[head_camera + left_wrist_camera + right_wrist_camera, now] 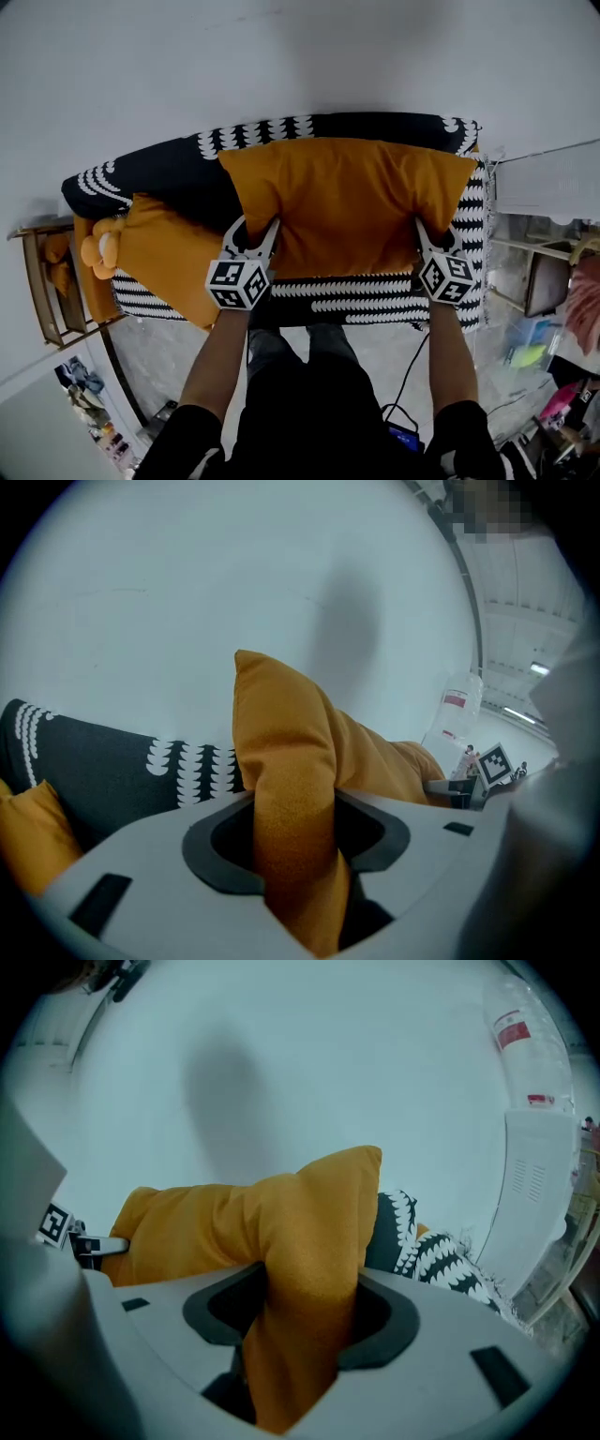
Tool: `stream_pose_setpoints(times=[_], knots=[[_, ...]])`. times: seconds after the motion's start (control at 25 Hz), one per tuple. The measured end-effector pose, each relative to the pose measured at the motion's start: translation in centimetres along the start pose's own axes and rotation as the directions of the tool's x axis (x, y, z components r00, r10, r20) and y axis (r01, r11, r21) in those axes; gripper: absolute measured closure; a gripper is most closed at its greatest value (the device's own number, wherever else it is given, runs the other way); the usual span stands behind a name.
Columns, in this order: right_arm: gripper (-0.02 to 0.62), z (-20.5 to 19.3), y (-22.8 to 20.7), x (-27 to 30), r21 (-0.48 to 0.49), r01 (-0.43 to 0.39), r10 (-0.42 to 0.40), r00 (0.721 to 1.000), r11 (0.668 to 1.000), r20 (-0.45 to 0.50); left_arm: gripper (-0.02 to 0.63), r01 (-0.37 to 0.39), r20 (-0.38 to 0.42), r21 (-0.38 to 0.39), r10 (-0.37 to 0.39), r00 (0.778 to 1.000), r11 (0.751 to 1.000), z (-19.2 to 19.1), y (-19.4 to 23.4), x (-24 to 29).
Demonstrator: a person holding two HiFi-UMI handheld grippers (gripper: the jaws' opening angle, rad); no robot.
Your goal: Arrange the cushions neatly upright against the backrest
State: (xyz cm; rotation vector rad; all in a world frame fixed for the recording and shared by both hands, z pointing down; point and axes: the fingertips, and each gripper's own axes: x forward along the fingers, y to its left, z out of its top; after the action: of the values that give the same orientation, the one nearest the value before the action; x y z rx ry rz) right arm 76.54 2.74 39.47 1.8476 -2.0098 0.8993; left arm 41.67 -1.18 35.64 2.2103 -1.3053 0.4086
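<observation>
Here the orange cushion (347, 202) spans sideways between the left tool (255, 234) and the right tool (428, 239), each clamped on a near corner, with the backrest (375, 126) just beyond its far edge.

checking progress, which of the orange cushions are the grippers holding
The large orange fabric cushion in the middle of the patterned sofa: the left gripper and right gripper each pinch a lower corner. The other orange cushion lies free at its left.
</observation>
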Motion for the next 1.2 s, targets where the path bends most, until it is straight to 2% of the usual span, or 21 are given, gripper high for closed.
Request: stream_pose_setpoints(times=[0.24,0.48,0.6,0.68,0.8,0.96,1.12,1.2], knots=[[0.33,3.7,-2.5,2.5,-0.066,-0.005,0.009,0.998,0.998,0.066,0.387,0.022,0.03,-0.015,-0.022,0.999,1.0,1.2,-0.7,3.8],[0.319,5.2,-4.9,4.0,-0.078,0.013,-0.004,0.994,0.997,0.106,0.38,0.06,0.028,-0.013,-0.06,0.998,0.998,1.2,-1.3,7.4],[0.308,4.4,-6.0,4.7,-0.086,0.034,-0.026,0.995,0.996,0.099,0.371,0.058,-0.001,-0.01,-0.058,0.998,0.998,0.2,-1.2,8.8],[0.289,3.2,-6.8,5.5,-0.089,0.054,-0.047,0.996,0.995,0.079,0.339,0.04,-0.049,-0.02,-0.041,0.998,0.999,-1.3,-0.9,9.8],[0.241,0.6,-7.6,6.9,-0.08,0.069,-0.069,0.998,0.994,0.003,0.296,-0.008,-0.136,-0.044,0.002,0.991,0.999,-4.3,0.1,10.9],[0.193,-3.6,-7.1,8.0,-0.037,0.071,-0.074,0.99,0.997,-0.117,0.277,-0.042,-0.21,-0.049,0.031,0.977,0.998,-7.6,1.8,11.1],[0.155,-4.2,-7.0,7.6,-0.073,0.13,-0.136,0.986,0.989,-0.095,0.238,-0.069,-0.235,-0.081,0.048,0.971,0.994,-8.9,3.9,11.4],[0.154,-4.1,-7.0,7.2,-0.075,0.142,-0.148,0.986,0.987,-0.077,0.224,-0.069,-0.23,-0.057,0.054,0.972,0.996,-8.8,4.2,11.1]])
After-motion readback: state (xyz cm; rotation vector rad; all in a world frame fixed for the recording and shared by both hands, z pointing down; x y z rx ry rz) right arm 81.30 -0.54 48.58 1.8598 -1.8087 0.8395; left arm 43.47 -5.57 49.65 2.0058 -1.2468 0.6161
